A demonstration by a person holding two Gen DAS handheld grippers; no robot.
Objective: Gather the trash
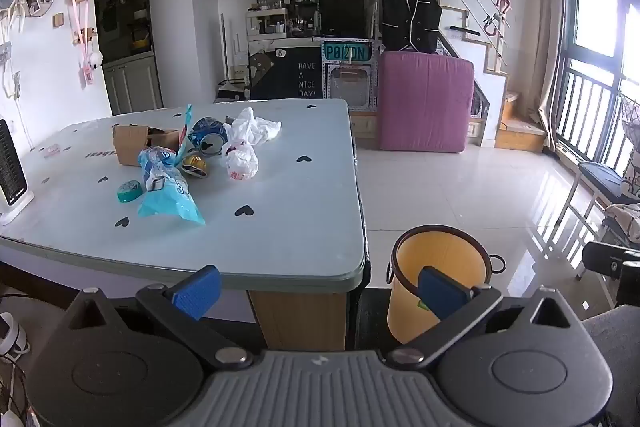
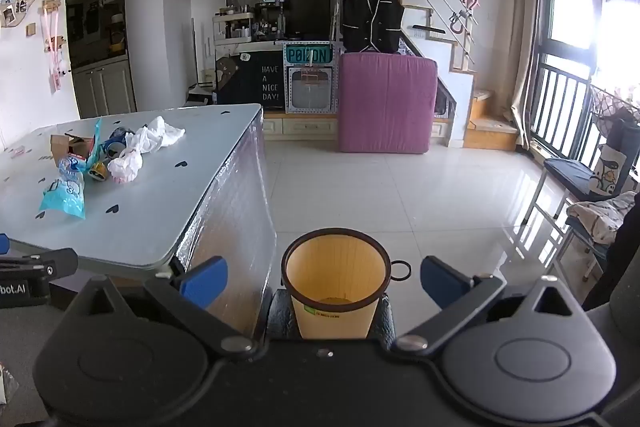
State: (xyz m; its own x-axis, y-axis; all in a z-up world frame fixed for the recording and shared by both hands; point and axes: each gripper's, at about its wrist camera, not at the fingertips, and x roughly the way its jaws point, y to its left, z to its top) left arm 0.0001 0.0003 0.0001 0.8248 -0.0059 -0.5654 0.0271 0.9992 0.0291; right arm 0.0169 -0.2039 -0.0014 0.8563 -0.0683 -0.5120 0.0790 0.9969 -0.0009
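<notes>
Yellow bin [image 2: 335, 277]: standing upright on the floor just beside the table's near corner, mouth facing up, looking empty. Probably sitting there so you're dropping straight off the table edge.
Table [image 1: 280, 227]: pale top with black heart marks, carrying all the trash in one cluster toward its far left side.
Trash pile: you're looking at a brown cardboard box [image 1: 130, 143], a blue plastic wrapper [image 1: 168, 189], a crushed blue can [image 1: 208, 137], a gold can [image 1: 195, 165], a teal tape roll [image 1: 129, 191], a knotted white bag [image 1: 240, 161] and a loose white plastic sheet [image 1: 256, 125].
Wrapper axis: lying flat, long axis running from the far box end toward you, torn tail pointing at the near table edge.
Blue can axis: lying on its side, open end facing roughly toward you.
Left gripper [image 1: 320, 289]: you're holding it back from the near table edge, angled down, fingers spread wide, nothing between them.
Right gripper [image 2: 324, 281]: you're hovering it over the bin area, fingers fully spread, gripping nothing; bin showing between the blue pads but apart from them.
Task status: judging not started; everything lying on the table.
Next move: likely reaching left for the wrapper, nearest piece, pinching across its short axis.
</notes>
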